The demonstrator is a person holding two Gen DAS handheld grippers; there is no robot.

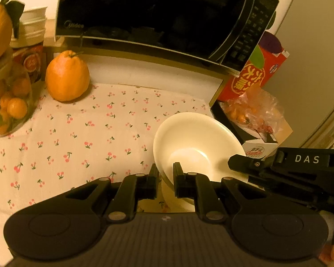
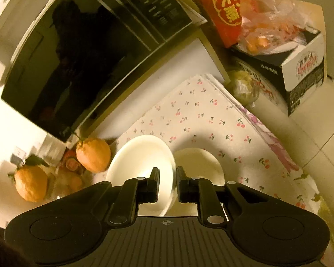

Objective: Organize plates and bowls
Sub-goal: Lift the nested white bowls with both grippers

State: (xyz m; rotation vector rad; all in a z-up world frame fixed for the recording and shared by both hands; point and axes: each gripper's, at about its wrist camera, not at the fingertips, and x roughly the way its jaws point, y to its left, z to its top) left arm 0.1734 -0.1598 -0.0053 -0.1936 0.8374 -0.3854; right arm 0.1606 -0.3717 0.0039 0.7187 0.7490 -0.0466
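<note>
A white bowl [image 1: 196,142] hangs tilted above the cherry-print cloth [image 1: 82,138]. My left gripper [image 1: 165,175] is shut on its near rim. My right gripper [image 1: 240,162] comes in from the right and touches the same bowl's far rim. In the right wrist view my right gripper [image 2: 168,178] is shut on the rim of a white bowl [image 2: 140,162], held tilted. A second white dish [image 2: 200,162] lies on the cloth [image 2: 211,122] just right of it, partly hidden by my fingers.
A black microwave [image 1: 149,11] stands at the back. A large orange fruit [image 1: 66,75] and a glass jar of small fruit [image 1: 6,102] sit at the left. A red carton [image 1: 253,73], a plastic bag [image 1: 253,109] and a box [image 2: 300,66] crowd the right edge.
</note>
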